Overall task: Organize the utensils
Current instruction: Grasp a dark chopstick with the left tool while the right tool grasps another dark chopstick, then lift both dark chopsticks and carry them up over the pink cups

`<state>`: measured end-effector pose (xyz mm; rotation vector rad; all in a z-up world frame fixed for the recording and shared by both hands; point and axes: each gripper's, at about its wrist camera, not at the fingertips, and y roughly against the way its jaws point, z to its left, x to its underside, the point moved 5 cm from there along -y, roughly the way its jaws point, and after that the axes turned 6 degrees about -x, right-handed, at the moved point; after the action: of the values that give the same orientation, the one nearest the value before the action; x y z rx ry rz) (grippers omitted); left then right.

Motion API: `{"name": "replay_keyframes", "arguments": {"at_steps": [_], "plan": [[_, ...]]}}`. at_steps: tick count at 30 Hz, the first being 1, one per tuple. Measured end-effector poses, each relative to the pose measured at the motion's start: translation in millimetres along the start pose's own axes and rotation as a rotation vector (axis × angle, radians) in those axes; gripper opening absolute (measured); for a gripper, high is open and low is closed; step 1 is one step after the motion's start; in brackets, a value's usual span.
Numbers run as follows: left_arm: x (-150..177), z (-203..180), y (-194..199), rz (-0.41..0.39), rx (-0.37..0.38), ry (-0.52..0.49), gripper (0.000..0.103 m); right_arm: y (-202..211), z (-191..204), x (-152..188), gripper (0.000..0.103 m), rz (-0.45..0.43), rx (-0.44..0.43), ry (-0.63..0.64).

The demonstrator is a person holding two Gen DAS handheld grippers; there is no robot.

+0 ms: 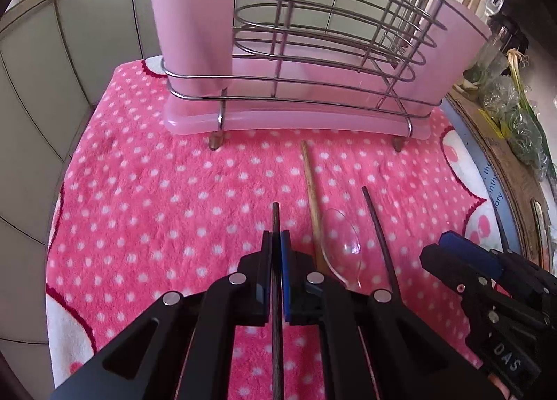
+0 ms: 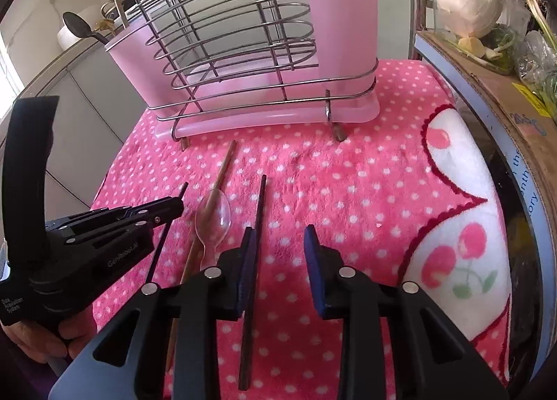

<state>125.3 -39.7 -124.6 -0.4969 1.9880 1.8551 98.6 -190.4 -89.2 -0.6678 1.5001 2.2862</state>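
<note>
While the wire utensil rack (image 2: 250,51) stands at the far edge of the polka-dot towel (image 1: 146,191), four utensils lie mid-towel. Left gripper (image 1: 276,243): jaws narrow, clamped on the left dark chopstick (image 1: 275,218). Right gripper (image 2: 278,246): jaws part-open, straddling the right dark chopstick (image 2: 259,205), which touches the left pad only. Both chopsticks' long axes point toward the rack. Judgement: centre the right stick, then close before lifting.

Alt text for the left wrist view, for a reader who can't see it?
The left hand-held gripper is shut on a dark chopstick lying on a pink dotted towel. Beside it lie a wooden chopstick, a clear spoon and another dark chopstick.
</note>
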Motion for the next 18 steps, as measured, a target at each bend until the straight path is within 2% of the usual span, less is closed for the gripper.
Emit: {"name": "replay_keyframes", "arguments": {"at_steps": [2, 7, 11, 15, 18], "plan": [[-2, 15, 4, 0.013, 0.016, 0.025, 0.004, -4, -4, -7, 0.021, 0.022, -0.031, -0.032], [-10, 49, 7, 0.066, 0.042, 0.057, 0.004, -24, 0, -22, 0.02, 0.112, -0.079, -0.056], [-15, 58, 0, 0.121, 0.052, 0.044, 0.005, -37, 13, -26, 0.02, 0.151, -0.048, -0.003], [-14, 59, -17, 0.192, 0.029, 0.025, 0.005, -52, 13, -29, 0.02, 0.193, -0.006, 0.015], [-14, 57, -22, 0.187, 0.007, -0.01, 0.006, -60, 10, -31, 0.02, 0.218, 0.018, 0.02]]}}
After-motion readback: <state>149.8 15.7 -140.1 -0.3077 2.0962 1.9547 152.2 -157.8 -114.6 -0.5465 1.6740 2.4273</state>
